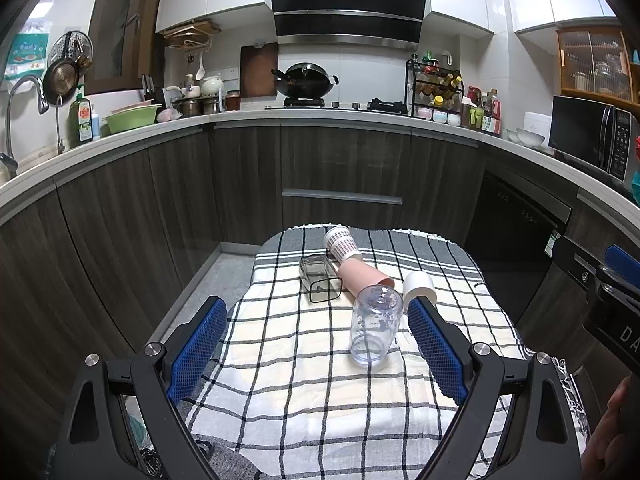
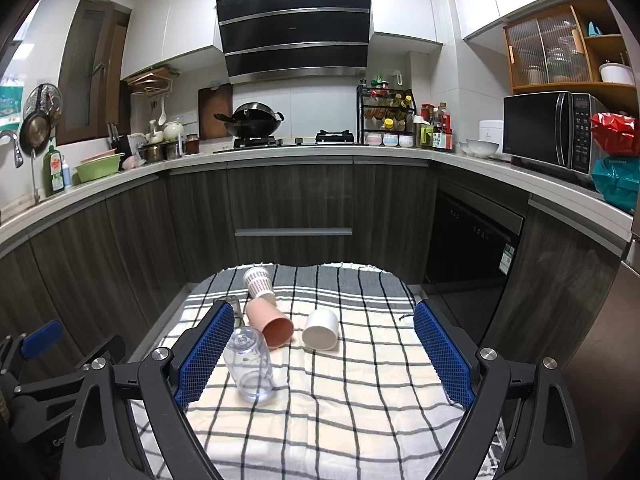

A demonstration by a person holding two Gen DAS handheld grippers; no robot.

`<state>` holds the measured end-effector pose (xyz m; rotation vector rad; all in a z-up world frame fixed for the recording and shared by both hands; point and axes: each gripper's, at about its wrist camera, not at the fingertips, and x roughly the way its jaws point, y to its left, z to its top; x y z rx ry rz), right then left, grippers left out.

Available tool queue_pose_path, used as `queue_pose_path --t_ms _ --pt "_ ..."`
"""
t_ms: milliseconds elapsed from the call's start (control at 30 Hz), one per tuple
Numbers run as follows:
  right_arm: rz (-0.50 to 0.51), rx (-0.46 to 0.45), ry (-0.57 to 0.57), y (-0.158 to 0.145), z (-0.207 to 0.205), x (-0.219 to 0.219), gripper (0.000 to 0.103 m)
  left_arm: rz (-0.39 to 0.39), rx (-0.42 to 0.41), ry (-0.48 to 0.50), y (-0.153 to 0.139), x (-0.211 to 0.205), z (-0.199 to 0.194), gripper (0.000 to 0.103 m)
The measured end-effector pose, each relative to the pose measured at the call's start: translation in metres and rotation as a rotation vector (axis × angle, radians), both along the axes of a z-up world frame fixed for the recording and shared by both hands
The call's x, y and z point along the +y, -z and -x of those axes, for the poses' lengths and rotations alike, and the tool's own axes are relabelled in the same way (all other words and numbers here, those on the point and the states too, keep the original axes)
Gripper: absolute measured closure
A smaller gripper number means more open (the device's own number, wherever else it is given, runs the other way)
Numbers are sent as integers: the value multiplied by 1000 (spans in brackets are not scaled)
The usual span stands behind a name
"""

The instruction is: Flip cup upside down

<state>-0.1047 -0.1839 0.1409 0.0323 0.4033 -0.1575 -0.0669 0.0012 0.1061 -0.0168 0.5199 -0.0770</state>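
Several cups sit on a checked cloth [image 1: 304,384] over a small table. A clear plastic cup [image 1: 375,325] stands mouth down nearest me; it also shows in the right wrist view [image 2: 250,364]. Behind it a pink cup [image 1: 366,276] [image 2: 269,326], a white cup [image 1: 419,288] [image 2: 321,329], a patterned paper cup [image 1: 341,243] [image 2: 259,282] and a clear square glass [image 1: 320,278] lie on their sides. My left gripper [image 1: 318,354] is open, its fingers either side of the clear cup without touching it. My right gripper [image 2: 324,356] is open and empty, with the clear cup beside its left finger.
The table stands in a kitchen, with dark cabinets [image 2: 292,208] and a counter just behind it. A dishwasher [image 2: 472,240] is at the right. The right gripper's body shows at the right edge of the left wrist view [image 1: 608,292]. Floor lies left of the table [image 1: 228,276].
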Motion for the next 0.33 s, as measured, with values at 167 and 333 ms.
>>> queue_pose_path --t_ms 167,333 --pt "-2 3 1 1 -1 1 11 0 3 -17 1 3 -1 10" --pt "-1 4 1 1 -1 2 11 1 15 -10 3 3 -2 10"
